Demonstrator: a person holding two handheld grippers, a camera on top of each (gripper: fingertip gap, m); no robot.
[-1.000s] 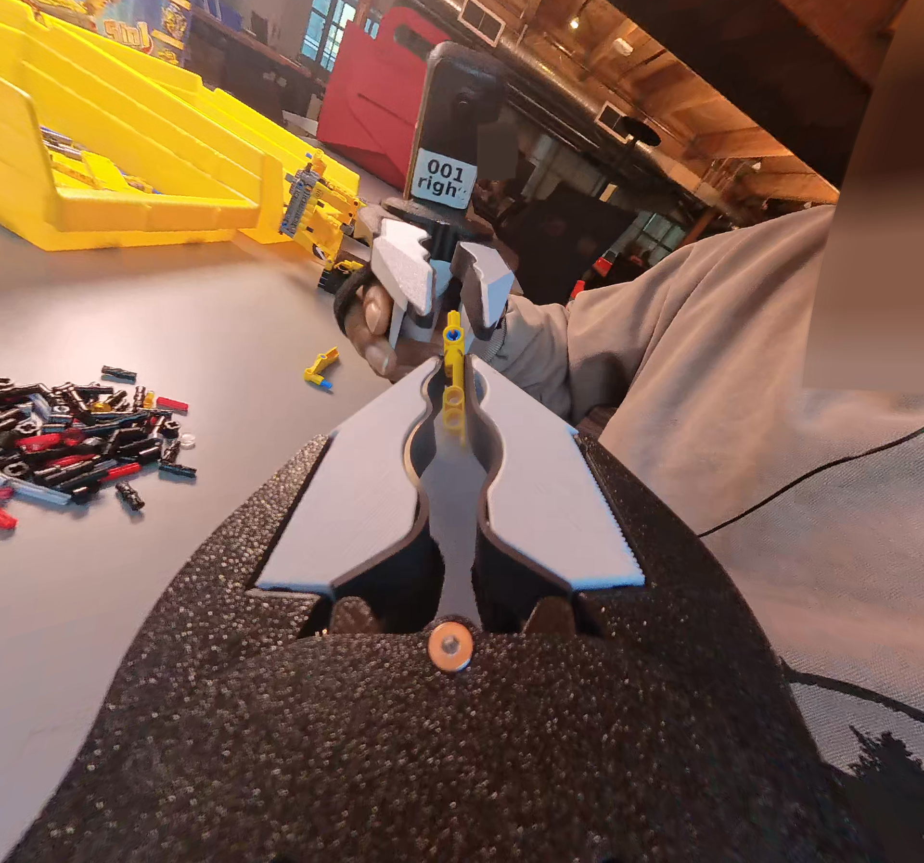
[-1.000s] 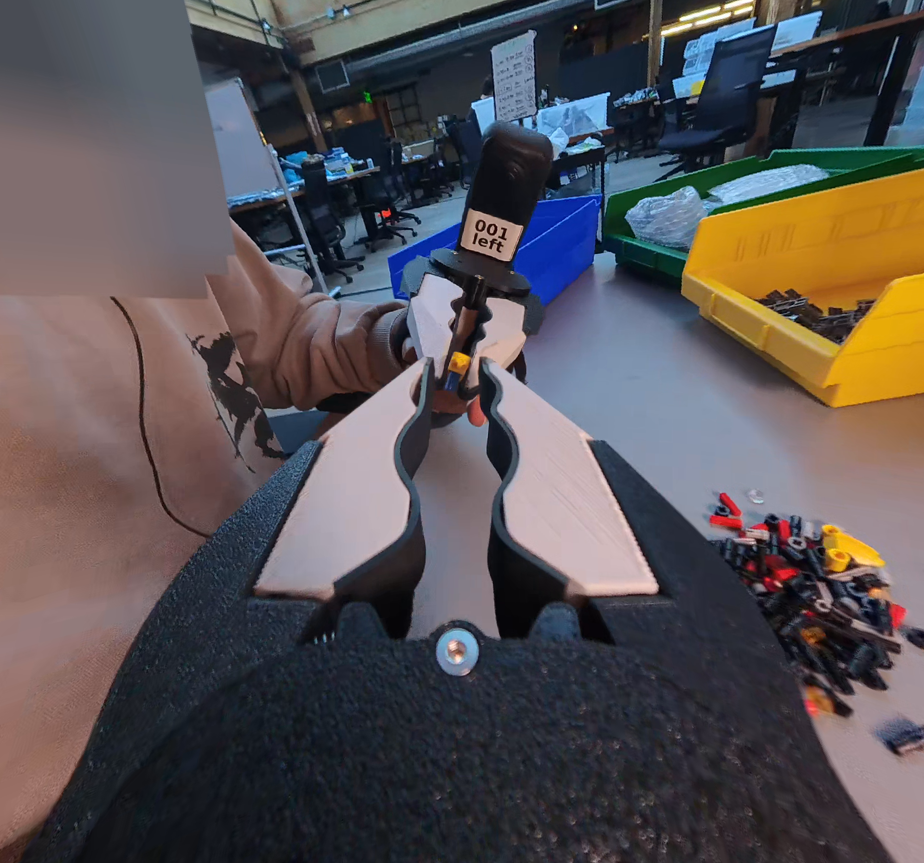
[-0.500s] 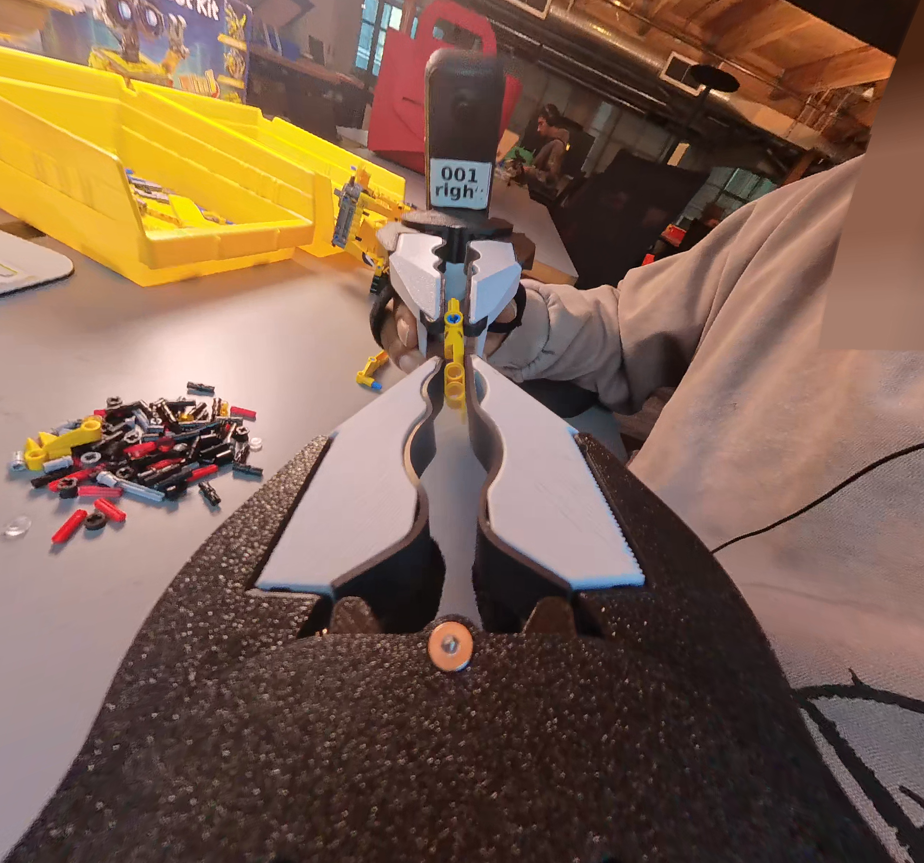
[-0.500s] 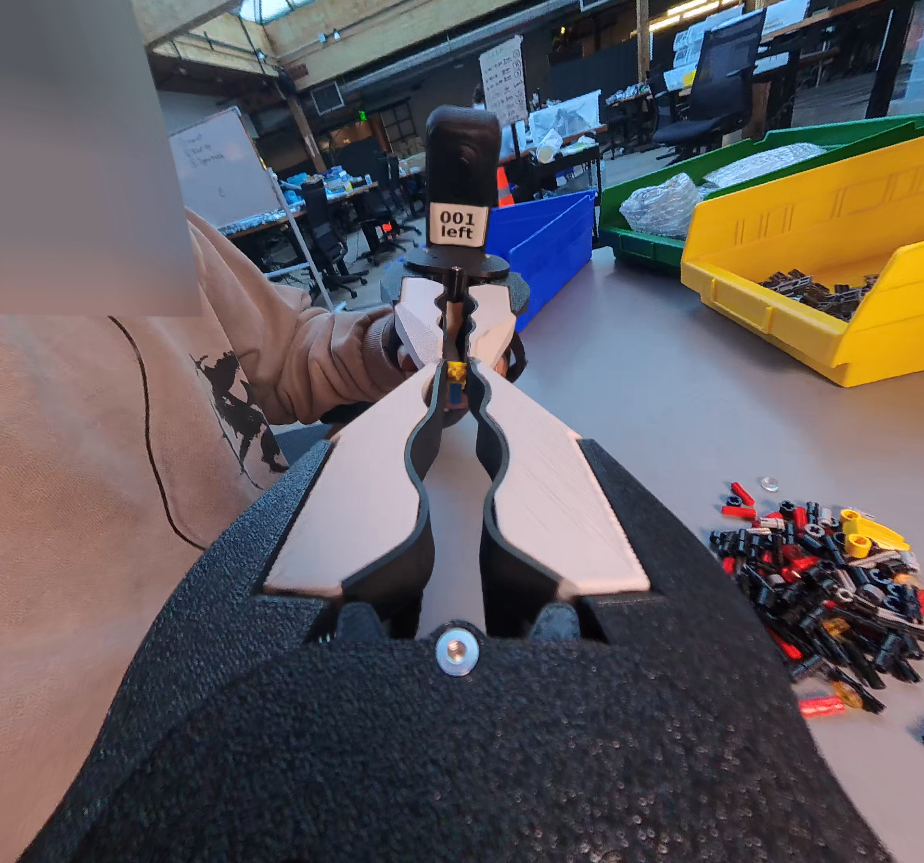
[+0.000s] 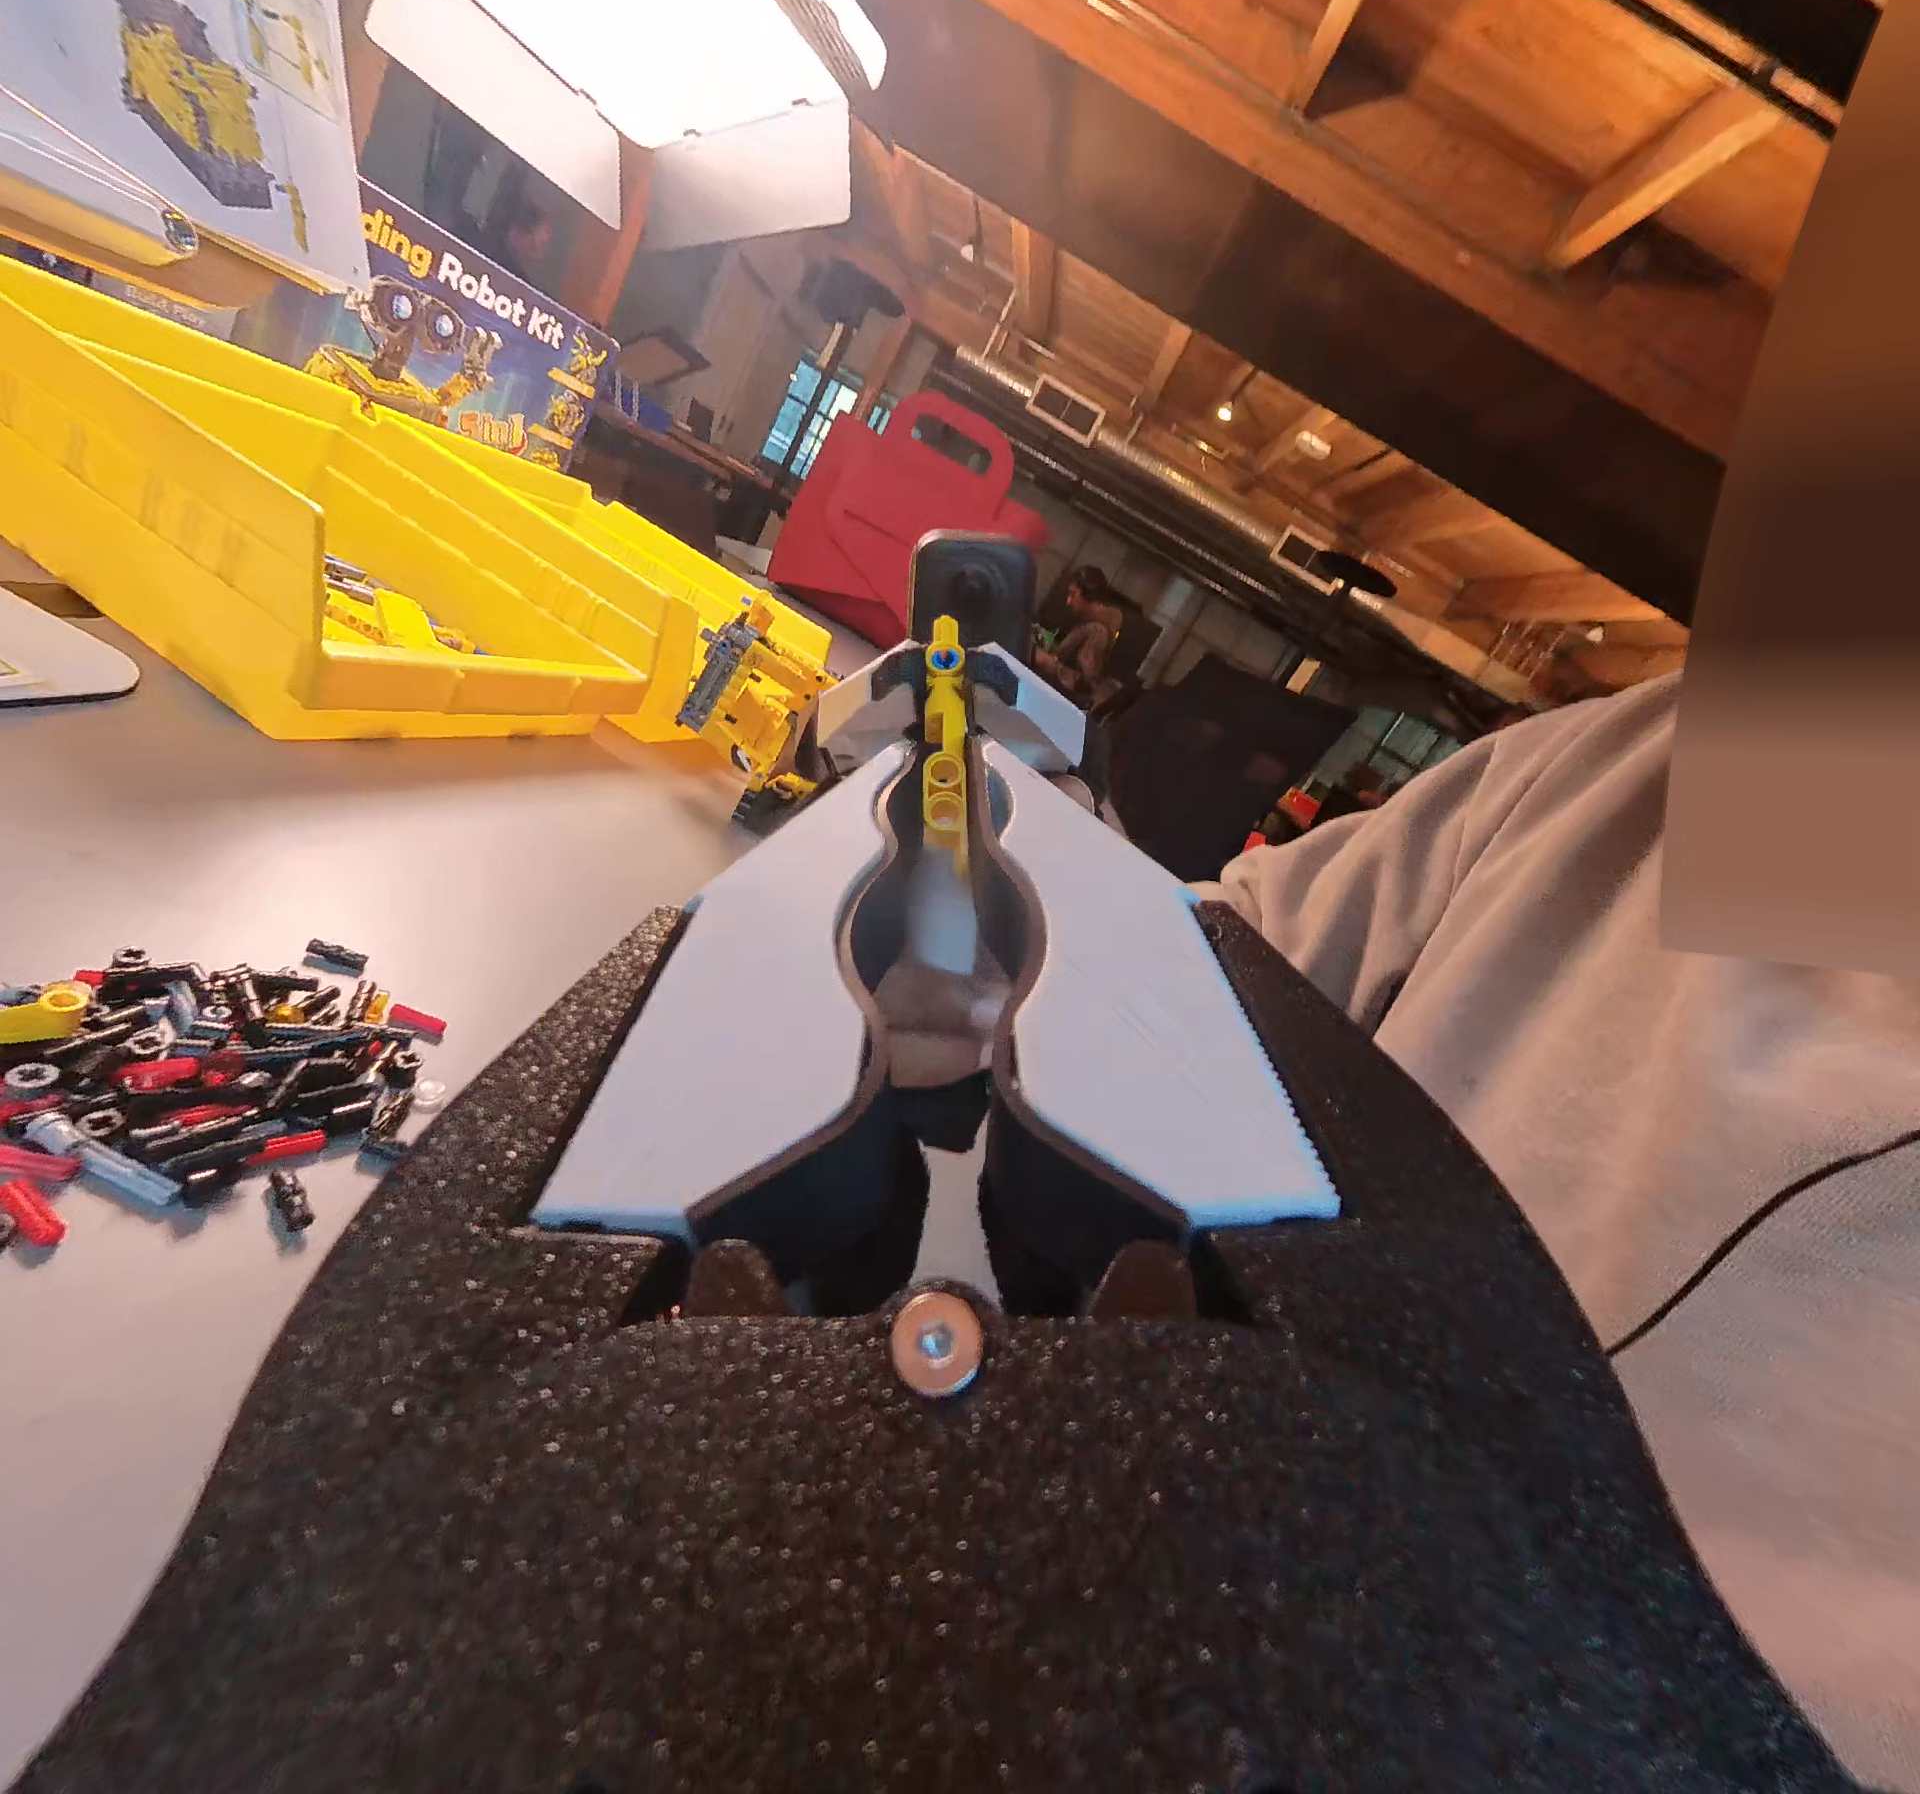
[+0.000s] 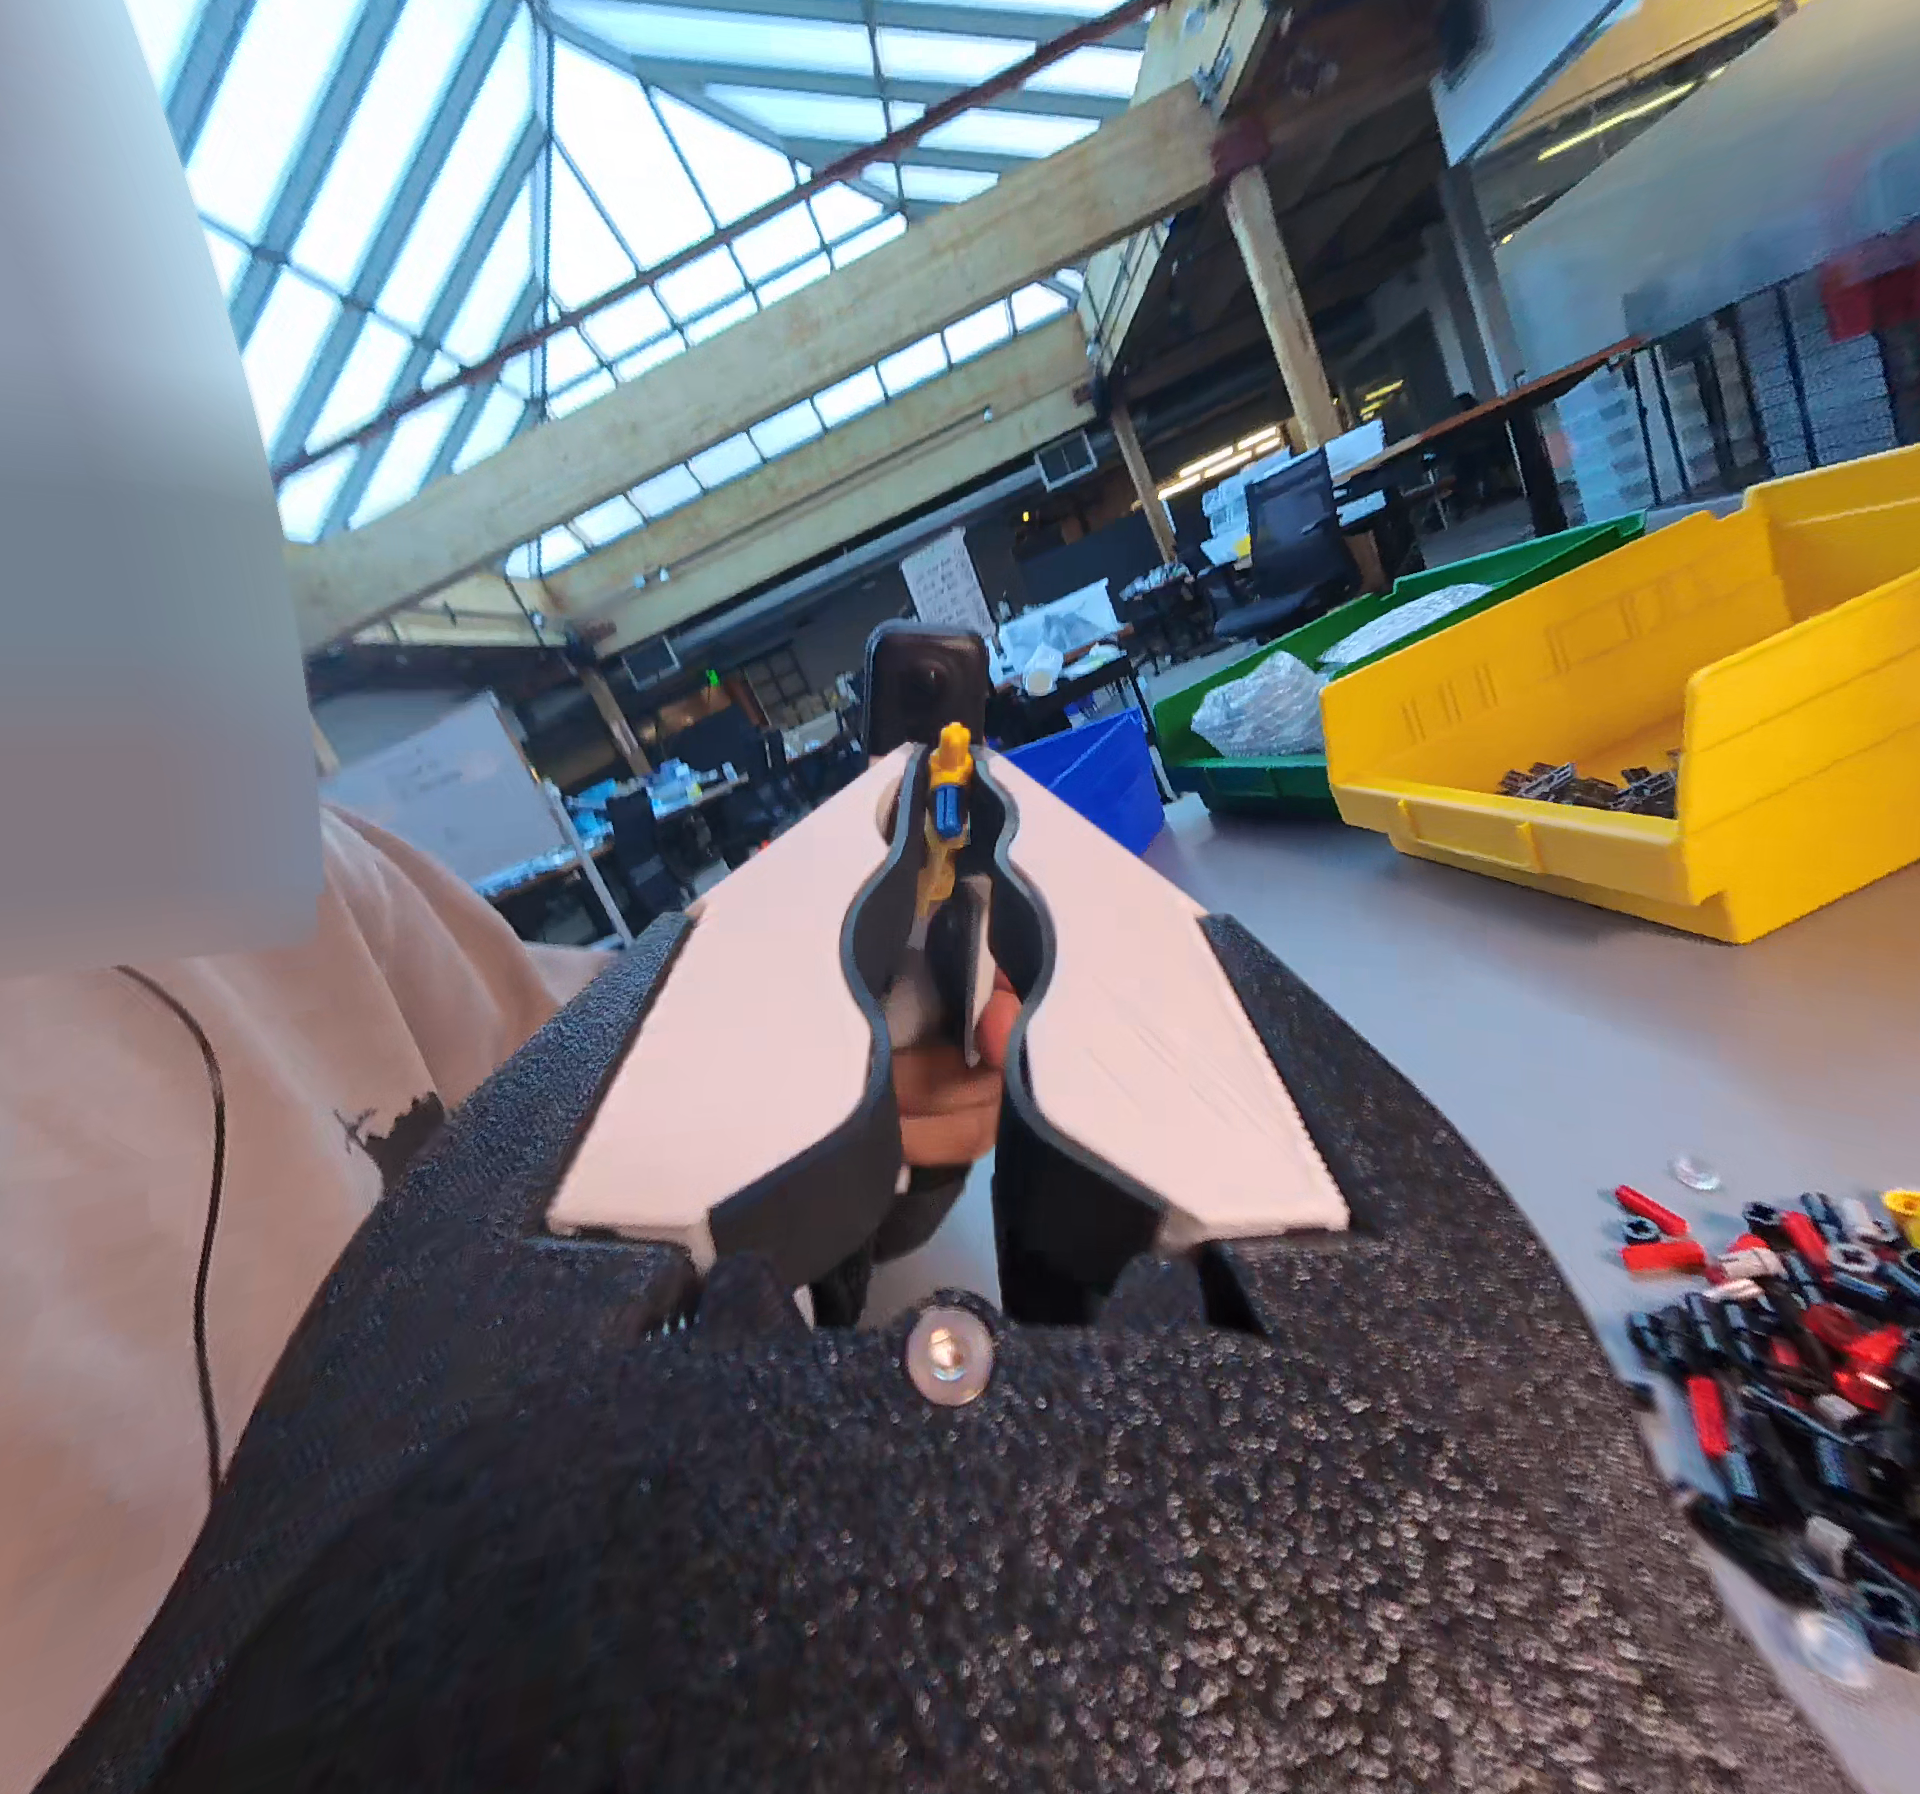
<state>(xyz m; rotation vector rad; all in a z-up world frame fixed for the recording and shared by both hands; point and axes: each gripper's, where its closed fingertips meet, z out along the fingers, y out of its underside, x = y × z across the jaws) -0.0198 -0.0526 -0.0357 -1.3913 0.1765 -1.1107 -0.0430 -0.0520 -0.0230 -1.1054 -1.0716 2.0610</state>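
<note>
Left gripper (image 5: 943, 757): jaws pinched on a yellow beam (image 5: 943, 736), raised above the table (image 5: 312, 871). Right gripper (image 6: 948, 788): jaws closed about the beam's blue pin (image 6: 945, 806), tip to tip with the left. Loose parts (image 5: 177, 1069) heaped on the table; yellow bins (image 5: 447, 674) behind.

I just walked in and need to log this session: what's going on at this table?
A person holds two handheld grippers tip to tip above a grey table. The left gripper is shut on a yellow beam with a blue pin at its far end; the right gripper is shut on that blue pin. A pile of small red and black parts and yellow bins sit nearby.
</note>
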